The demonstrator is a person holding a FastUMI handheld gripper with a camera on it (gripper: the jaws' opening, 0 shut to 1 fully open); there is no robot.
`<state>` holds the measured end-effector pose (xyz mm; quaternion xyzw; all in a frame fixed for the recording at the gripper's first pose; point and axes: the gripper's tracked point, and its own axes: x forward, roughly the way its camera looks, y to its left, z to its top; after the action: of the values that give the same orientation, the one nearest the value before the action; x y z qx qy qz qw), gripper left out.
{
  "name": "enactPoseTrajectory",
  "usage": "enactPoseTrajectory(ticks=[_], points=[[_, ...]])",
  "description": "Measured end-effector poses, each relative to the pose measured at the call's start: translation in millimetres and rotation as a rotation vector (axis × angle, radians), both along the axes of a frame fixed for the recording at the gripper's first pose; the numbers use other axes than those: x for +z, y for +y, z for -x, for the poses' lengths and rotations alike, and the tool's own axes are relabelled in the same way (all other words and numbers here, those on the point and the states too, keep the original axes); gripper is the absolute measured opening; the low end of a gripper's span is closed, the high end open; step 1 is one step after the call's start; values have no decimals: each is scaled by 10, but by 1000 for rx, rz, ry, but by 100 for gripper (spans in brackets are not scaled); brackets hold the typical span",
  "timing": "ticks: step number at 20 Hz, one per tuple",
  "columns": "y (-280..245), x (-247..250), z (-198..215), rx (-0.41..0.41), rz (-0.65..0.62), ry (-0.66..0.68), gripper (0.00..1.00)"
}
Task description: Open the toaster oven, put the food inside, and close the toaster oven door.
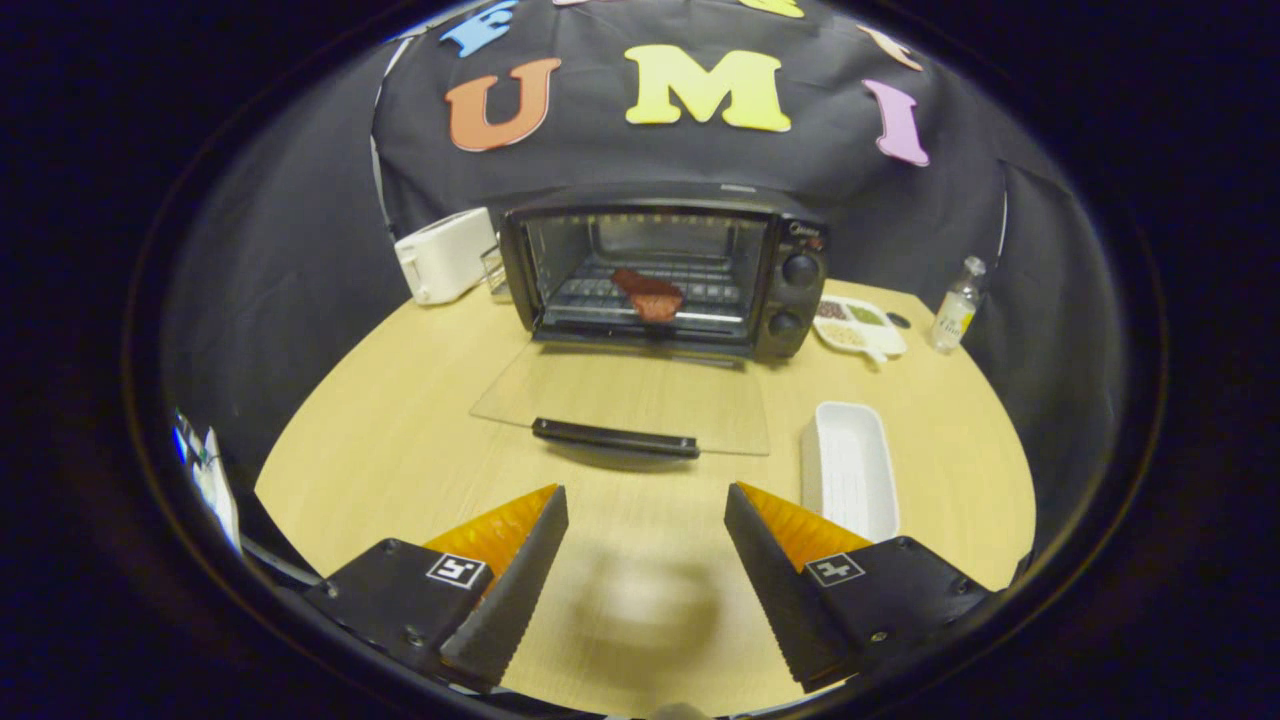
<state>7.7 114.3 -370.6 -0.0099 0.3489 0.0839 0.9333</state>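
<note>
Toaster oven (665,270), far on the worktop (400,440), door (625,400) lowered flat; food (648,294) on its rack; gripper (646,520) fingers released, grasping nothing, near.

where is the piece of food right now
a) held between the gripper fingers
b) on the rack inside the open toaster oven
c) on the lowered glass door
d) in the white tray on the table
b: the food lies on the rack inside the toaster oven, while the open gripper holds nothing.

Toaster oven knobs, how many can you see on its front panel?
2. Both sit on the toaster oven control panel, right of the open door: upper knob, lower knob directly beneath. The open gripper holds nothing.
</note>
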Motion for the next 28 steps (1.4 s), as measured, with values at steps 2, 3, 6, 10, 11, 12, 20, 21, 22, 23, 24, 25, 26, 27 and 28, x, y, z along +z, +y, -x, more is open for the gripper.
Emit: enactPoseTrajectory(ticks=[2, 3, 6, 10, 11, 12, 20, 21, 22, 23, 24, 25, 26, 27, 28], points=[[122, -206, -33, 13, 0, 28, 100], [160, -289, -62, 19, 5, 42, 100], [247, -413, -179, 19, 2, 47, 100], [277, -618, -417, -8, 2, 76, 100], [281, -630, -475, -16, -1, 78, 100], [284, -663, -517, -24, 2, 88, 100], [255, -652, -700, -52, -5, 93, 100], [253, -590, -697, -56, -15, 94, 100], [257, -528, -718, -51, -22, 87, 100], [247, -461, -730, -47, -13, 73, 100], [229, -383, -759, -41, -2, 60, 100], [208, -312, -774, -37, 2, 49, 100], [208, -239, -804, -35, -2, 40, 100], [208, -153, -846, -34, -2, 28, 100], [195, -67, -894, -36, 2, 11, 100]])
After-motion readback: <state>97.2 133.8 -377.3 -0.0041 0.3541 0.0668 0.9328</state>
